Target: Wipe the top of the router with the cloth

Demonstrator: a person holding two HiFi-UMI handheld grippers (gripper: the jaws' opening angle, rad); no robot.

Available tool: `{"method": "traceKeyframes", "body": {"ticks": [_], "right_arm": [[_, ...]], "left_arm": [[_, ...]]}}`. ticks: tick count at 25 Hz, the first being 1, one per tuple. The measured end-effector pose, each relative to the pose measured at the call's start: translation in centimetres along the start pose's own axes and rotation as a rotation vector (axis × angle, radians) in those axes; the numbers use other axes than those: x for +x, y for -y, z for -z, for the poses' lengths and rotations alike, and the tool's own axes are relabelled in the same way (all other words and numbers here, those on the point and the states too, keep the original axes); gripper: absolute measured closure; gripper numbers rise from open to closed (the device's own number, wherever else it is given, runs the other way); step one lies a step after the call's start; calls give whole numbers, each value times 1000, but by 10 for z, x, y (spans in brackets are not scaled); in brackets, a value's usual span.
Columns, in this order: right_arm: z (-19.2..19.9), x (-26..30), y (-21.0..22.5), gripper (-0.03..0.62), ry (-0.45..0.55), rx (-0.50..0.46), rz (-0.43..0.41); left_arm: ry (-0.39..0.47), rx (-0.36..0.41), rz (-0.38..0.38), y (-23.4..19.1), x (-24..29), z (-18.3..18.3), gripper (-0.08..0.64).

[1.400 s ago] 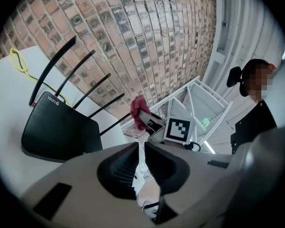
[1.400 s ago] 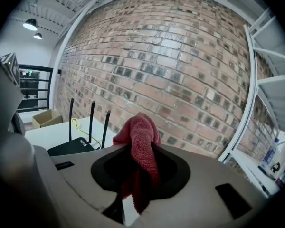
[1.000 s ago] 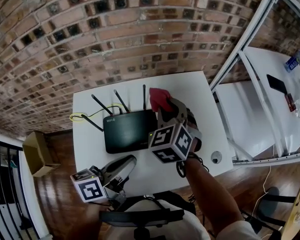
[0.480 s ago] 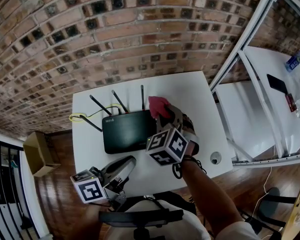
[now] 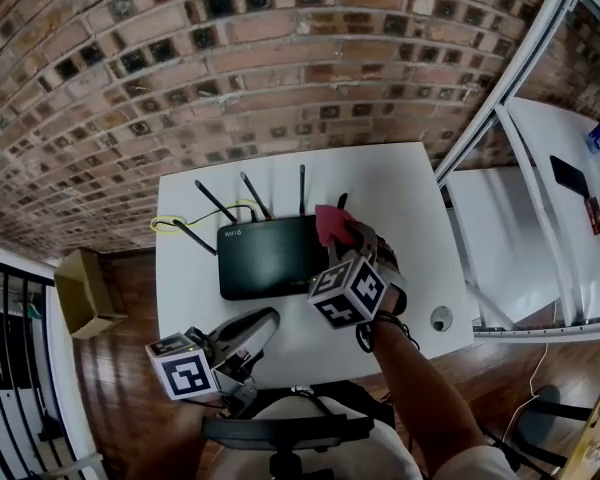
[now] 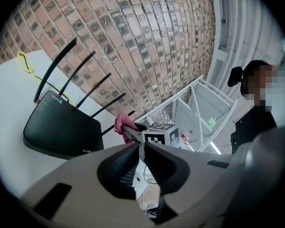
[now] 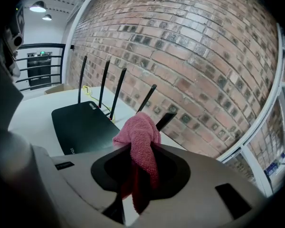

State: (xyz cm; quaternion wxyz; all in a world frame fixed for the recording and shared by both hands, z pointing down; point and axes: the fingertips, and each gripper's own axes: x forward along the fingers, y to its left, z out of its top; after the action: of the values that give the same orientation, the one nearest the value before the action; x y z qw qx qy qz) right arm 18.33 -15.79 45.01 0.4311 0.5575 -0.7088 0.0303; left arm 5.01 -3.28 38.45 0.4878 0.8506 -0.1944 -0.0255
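The right gripper (image 5: 342, 230), forearm stretched forward from the lower right, clamps the pink cloth (image 5: 329, 222) at the right rear corner of the black router (image 5: 265, 256) on the white counter (image 5: 390, 183); the left gripper (image 5: 260, 323) hangs by the near edge, jaws together, empty.

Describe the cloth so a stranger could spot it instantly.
Find the white table against the brick wall, then the black router on it. At the router's right end, the right gripper pinches the cloth: the only pink, soft thing there.
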Motion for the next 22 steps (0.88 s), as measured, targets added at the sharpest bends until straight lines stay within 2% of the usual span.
{"method": "traceKeyframes", "body": {"ticks": [5, 13, 16, 22], "right_arm": [[16, 14, -12, 485, -38, 6, -45], [46, 33, -33, 485, -103, -21, -127], [55, 38, -35, 485, -112, -42, -148], [67, 48, -45, 485, -114, -64, -197]], "left_arm": [[3, -6, -31, -4, -4, 3, 517], [53, 17, -62, 1, -4, 3, 517], [67, 44, -69, 6, 0, 5, 517], [103, 32, -115, 7, 3, 12, 517]]}}
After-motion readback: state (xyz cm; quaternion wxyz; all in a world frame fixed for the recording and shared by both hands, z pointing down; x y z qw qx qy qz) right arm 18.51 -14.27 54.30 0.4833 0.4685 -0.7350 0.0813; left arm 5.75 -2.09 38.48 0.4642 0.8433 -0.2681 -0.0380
